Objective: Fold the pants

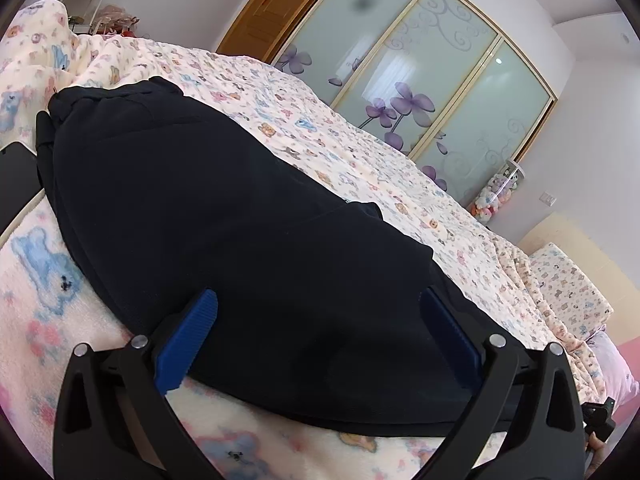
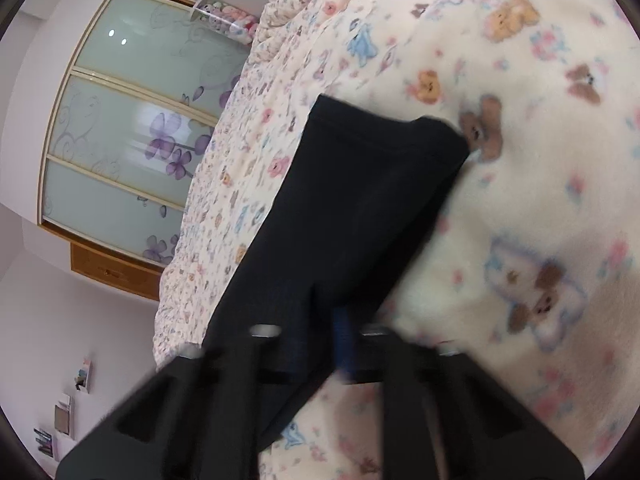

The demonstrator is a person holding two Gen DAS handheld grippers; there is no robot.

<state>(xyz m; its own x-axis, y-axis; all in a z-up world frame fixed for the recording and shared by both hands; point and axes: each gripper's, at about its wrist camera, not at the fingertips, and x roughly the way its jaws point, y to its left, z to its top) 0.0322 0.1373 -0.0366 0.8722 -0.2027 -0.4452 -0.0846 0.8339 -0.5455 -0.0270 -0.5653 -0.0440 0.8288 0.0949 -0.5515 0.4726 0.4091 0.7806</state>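
Dark navy pants [image 1: 224,216] lie on a bed covered with a cream teddy-bear blanket [image 1: 360,152]. In the left wrist view my left gripper [image 1: 320,312] is open, its blue pads [image 1: 188,340] spread wide over the near edge of the pants. In the right wrist view, which is blurred, my right gripper [image 2: 320,332] is shut on the pants [image 2: 360,200]. A pant leg runs away from it to a hemmed end [image 2: 384,124] on the blanket [image 2: 540,160].
A wardrobe with frosted, flower-printed sliding doors [image 1: 420,80] stands past the bed. A wooden door [image 1: 276,4] is beside it. A dark flat object [image 1: 16,176] lies at the left by the pants. Plush toys [image 1: 496,196] sit near the wall.
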